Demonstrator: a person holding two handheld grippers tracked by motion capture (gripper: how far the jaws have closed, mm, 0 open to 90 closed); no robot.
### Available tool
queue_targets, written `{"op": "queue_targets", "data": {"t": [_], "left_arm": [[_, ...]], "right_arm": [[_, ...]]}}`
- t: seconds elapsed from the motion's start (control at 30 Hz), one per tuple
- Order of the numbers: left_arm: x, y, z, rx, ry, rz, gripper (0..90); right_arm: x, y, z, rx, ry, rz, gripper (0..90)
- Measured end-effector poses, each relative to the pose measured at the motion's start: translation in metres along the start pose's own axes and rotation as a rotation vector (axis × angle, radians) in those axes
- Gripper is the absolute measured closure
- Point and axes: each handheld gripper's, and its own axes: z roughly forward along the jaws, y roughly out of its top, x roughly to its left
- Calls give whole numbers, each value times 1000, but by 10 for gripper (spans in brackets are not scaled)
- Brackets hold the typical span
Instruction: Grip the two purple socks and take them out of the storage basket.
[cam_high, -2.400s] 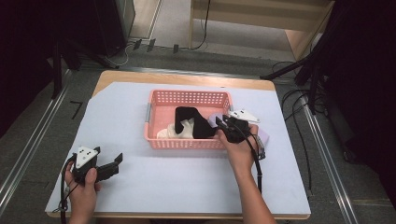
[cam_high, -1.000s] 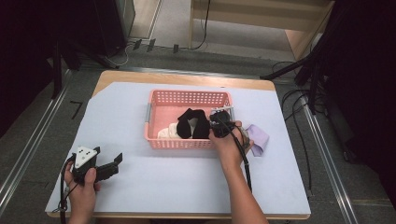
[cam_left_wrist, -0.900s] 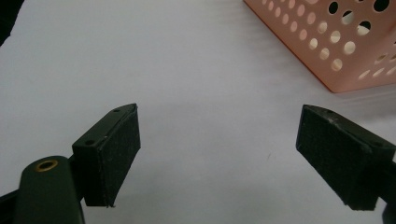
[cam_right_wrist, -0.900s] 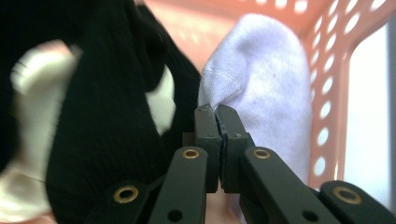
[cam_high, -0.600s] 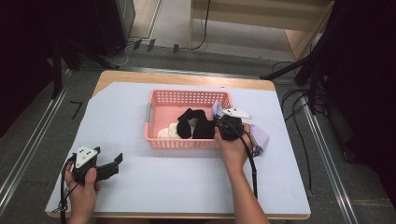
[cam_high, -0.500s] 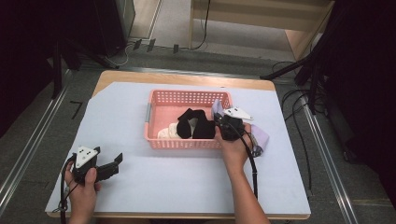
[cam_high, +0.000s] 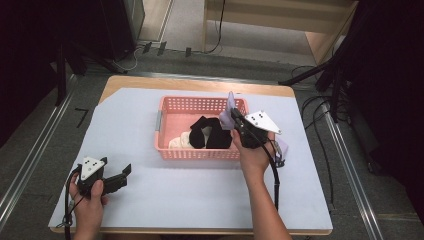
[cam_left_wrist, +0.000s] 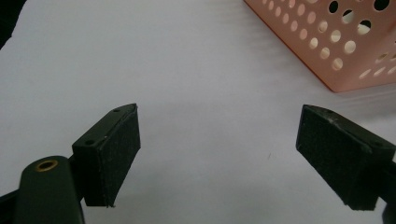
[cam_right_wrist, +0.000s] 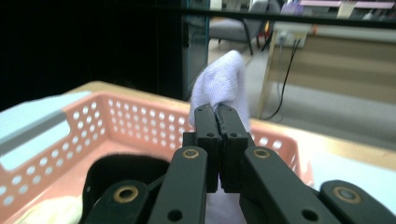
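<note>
The right gripper (cam_high: 234, 116) is hiding part of the lavender cloth (cam_right_wrist: 220, 84) between its jaws. The black clothes (cam_high: 209, 132) are covering most of a cream item (cam_high: 179, 142), possibly a sock. The basket (cam_left_wrist: 327, 56) is running off the frame's edge.

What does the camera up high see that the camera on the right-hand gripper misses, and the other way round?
The high view takes in the left gripper resting open on the white table cover, plus both forearms. The right gripper view shows up close that the right gripper is pinched shut on a pale lilac sock, with a chair and desk beyond. Both show the pink basket, the black socks inside, and that lilac sock.
</note>
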Motion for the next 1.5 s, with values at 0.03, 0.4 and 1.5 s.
{"op": "queue_targets", "data": {"t": [0.03, 0.4, 1.5], "left_arm": [[0, 0, 0, 0, 0, 0, 146], [0, 0, 0, -4, 0, 1, 146], [0, 0, 0, 0, 3, 6, 146]], "right_arm": [[-1, 2, -1, -18, -4, -8, 890], [-7, 26, -16, -167, -26, -69, 890], [-82, -20, -69, -160, -188, 136, 563]]}}
